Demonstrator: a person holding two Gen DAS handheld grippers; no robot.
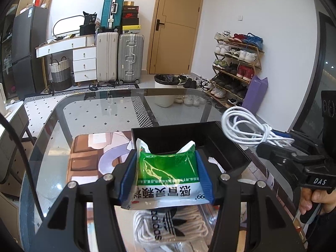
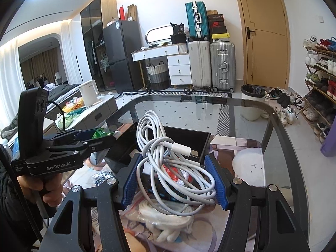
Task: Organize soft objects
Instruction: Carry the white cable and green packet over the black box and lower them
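My left gripper (image 1: 167, 168) is shut on a green and white medicine sachet (image 1: 166, 174) and holds it above the table, just in front of a black open box (image 1: 189, 138). It also shows from the side in the right wrist view (image 2: 98, 135). My right gripper (image 2: 175, 178) is shut on a coiled white charging cable (image 2: 166, 155), held above the table near the box (image 2: 187, 140). The cable also shows in the left wrist view (image 1: 252, 130). White Adidas socks in clear wrap (image 1: 168, 229) lie below the left gripper. More white socks (image 2: 166, 218) lie under the right gripper.
A glass table (image 1: 94, 109) carries a printed mat (image 1: 88, 157). A red and white packet (image 2: 174, 172) and a dark object lie under the cable. Behind are suitcases (image 1: 119, 56), a white bin (image 1: 166, 90) and a shoe rack (image 1: 237, 67).
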